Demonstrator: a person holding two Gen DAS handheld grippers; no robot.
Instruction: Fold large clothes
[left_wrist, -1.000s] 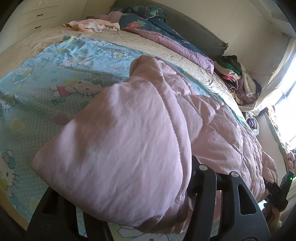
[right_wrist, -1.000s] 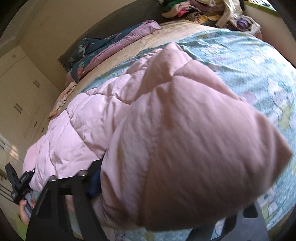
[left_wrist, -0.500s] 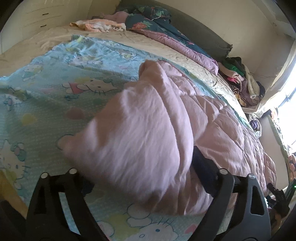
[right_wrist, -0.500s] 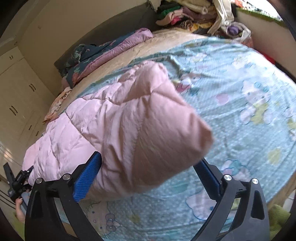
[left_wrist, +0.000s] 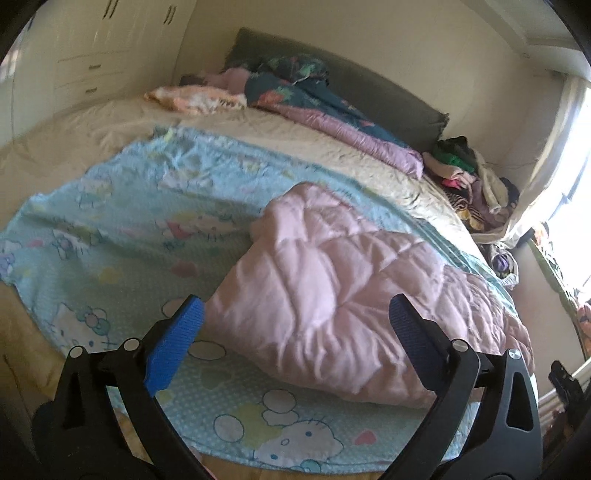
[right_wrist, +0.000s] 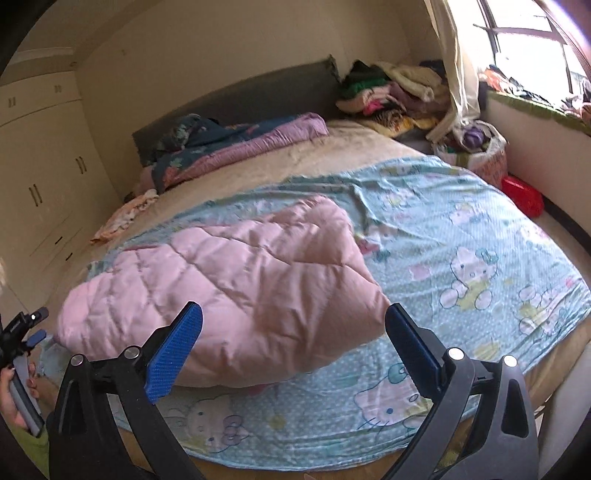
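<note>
A pink quilted jacket (left_wrist: 351, 280) lies folded over on a light blue cartoon-cat sheet (left_wrist: 129, 229) spread on the bed. My left gripper (left_wrist: 294, 301) hovers just short of the jacket's near edge, its jaws opening, blue pads clear of the cloth and nothing gripped. In the right wrist view the same jacket (right_wrist: 229, 280) rests on the sheet (right_wrist: 461, 240). My right gripper (right_wrist: 293, 307) stands open above its near corner, holding nothing. The left gripper, held in a hand (right_wrist: 14, 380), shows at that view's left edge.
A purple and dark floral quilt (left_wrist: 325, 114) lies along the grey headboard (right_wrist: 258, 92). A heap of mixed clothes (right_wrist: 391, 96) fills the far corner by the window. White wardrobes (right_wrist: 40, 166) line the left wall. A red item (right_wrist: 522, 195) sits on the floor at the right.
Both grippers let go of the pink jacket, opened wide and pulled back and up. The jacket dropped from their jaws onto the sheet.
</note>
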